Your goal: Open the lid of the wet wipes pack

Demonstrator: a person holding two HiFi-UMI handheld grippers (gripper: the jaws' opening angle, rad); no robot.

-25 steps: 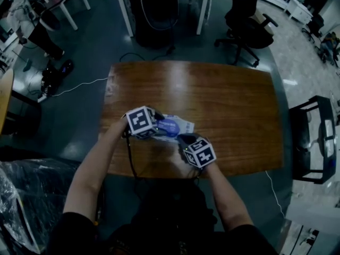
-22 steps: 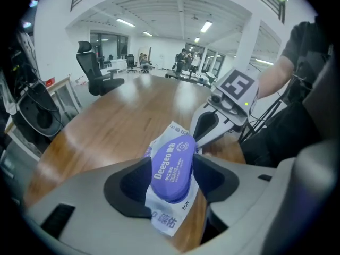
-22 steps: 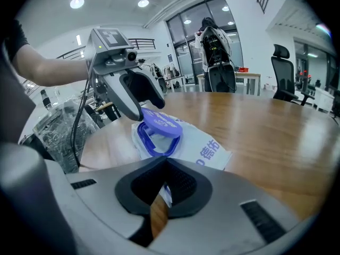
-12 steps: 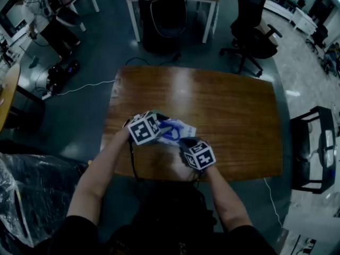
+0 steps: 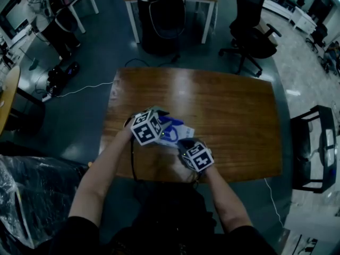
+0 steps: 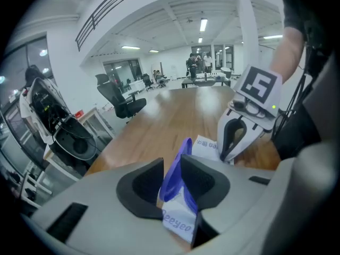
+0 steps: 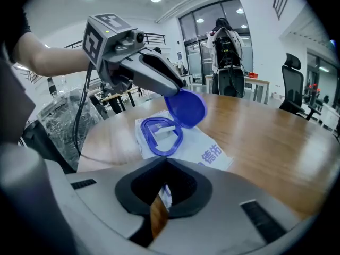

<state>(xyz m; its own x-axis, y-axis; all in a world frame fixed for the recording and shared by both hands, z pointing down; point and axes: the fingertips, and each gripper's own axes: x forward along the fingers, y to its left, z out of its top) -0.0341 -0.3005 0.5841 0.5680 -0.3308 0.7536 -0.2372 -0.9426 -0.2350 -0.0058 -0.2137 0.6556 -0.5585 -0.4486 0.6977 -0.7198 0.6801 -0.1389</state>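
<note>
Since a second ago the left claw (image 7: 178, 89) has lifted and tipped a little, and its jaws have just been closing with the round blue plastic lid (image 7: 186, 108) between them. They now pinch that lid, which stands swung up off the soft white wet wipes pack (image 7: 210, 150). The pack lies flat on the brown wooden counter (image 5: 228, 105), near its front edge and left of the middle. The right claw (image 7: 164, 190) is clamped on the pack's near edge, pinning it down.

The right gripper view alone shows the blue oval opening ring (image 7: 161, 137) laid bare on top of the pack, with something white inside it, and the thin pack edge caught between the right claw's pads. The left gripper view shows the lid edge-on between its own pads, with the right claw resting on the pack's far end. The head view is too dark for either detail but places both claws side by side over the pack.

Counted: one pack, one lid, two claws, and two marker cubes (image 5: 147, 126). One black office chair (image 5: 249, 20) stands beyond the counter.
</note>
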